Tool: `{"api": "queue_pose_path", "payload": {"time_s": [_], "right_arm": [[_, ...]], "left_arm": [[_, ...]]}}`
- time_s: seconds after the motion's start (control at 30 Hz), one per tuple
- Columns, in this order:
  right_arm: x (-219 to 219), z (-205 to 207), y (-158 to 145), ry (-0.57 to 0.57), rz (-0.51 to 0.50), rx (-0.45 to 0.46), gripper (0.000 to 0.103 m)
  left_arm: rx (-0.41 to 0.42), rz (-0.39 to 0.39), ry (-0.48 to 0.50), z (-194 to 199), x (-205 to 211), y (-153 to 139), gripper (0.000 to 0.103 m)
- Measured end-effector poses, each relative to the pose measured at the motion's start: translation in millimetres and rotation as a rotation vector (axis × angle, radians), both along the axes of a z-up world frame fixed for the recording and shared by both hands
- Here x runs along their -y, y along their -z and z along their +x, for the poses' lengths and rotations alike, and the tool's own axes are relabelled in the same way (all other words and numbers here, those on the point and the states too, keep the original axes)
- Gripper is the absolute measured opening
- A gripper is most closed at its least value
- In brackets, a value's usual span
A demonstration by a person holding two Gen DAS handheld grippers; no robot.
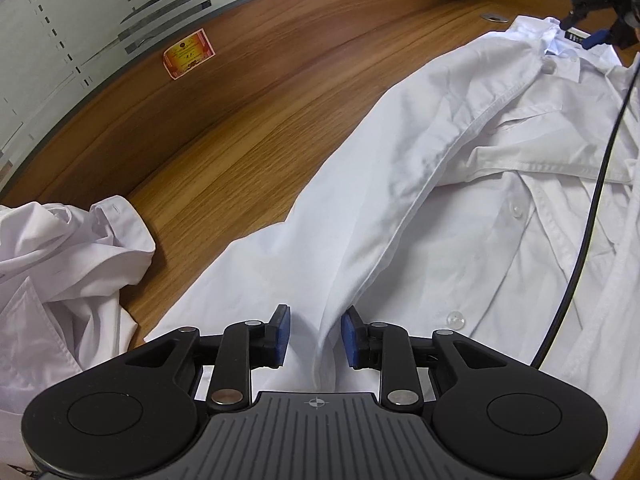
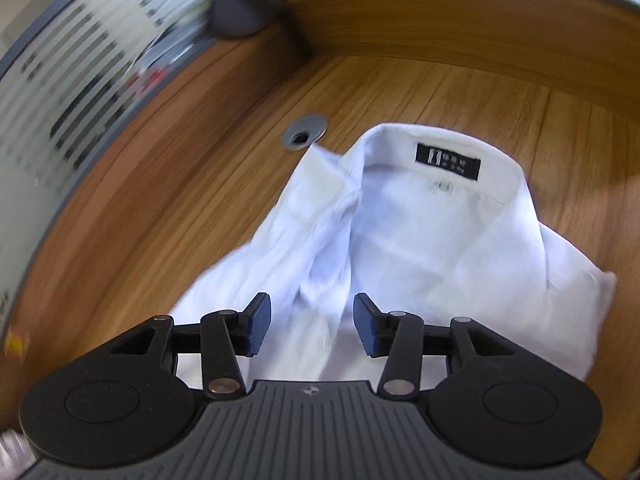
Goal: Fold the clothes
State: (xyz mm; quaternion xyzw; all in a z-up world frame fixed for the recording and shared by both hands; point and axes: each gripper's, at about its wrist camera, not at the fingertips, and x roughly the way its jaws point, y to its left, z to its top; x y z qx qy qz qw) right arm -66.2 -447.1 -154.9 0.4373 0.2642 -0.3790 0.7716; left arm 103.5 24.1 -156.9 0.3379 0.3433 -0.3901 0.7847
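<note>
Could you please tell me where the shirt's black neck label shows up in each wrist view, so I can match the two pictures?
Left wrist view: the black neck label sits far off at the upper right, inside the collar, small and partly hidden.
Right wrist view: it lies just above centre, on the inside of the collar.
Shared landmark: the grey round cable grommet in the wooden desk, beside the collar in both.

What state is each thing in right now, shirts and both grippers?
Shirt: spread on the desk, front up, sleeve folded across, not yet folded.
Collar: standing up, label showing.
Second shirt: crumpled heap at the desk's near left.
Left gripper: open, a fabric fold between its pads.
Right gripper: open over the shirt, holding nothing.
</note>
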Motion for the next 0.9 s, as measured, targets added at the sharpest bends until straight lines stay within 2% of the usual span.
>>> {"api": "queue_pose_path", "payload": {"time_s": [0.13,0.27,0.3,0.33,0.37,0.4,0.47,0.63,0.9], "right_arm": [[27.5,4.4,16.1,0.086,0.048,0.049,0.051],[46.7,15.8,32.2,0.116,0.063,0.066,0.048],[49.3,19.2,34.2,0.114,0.061,0.076,0.044],[51.6,22.3,35.8,0.112,0.059,0.083,0.03],[53.1,24.3,36.2,0.113,0.056,0.085,0.02],[53.8,25.4,35.9,0.116,0.052,0.085,0.018],[52.4,26.6,32.4,0.114,0.032,0.088,0.012],[40.8,21.1,9.7,0.109,-0.026,0.11,0.01],[32.3,-7.1,-24.5,0.098,-0.019,0.123,0.01]], "left_arm": [[-0.002,0.001,-0.013,2.3,5.8,0.8,0.035],[-0.014,-0.005,-0.043,4.3,12.6,0.5,0.034],[-0.02,-0.006,-0.053,5.3,14.0,0.2,0.034],[-0.028,-0.009,-0.063,6.5,14.9,-0.2,0.033],[-0.04,-0.016,-0.072,7.9,15.0,-1.1,0.029],[-0.054,-0.028,-0.081,9.6,14.6,-2.8,0.014],[-0.058,-0.06,-0.102,11.5,11.8,-9.7,0.007],[-0.058,-0.156,-0.163,17.0,0.8,-36.8,0.004],[-0.028,-0.207,-0.1,8.7,-12.7,-78.7,0.004]]}}
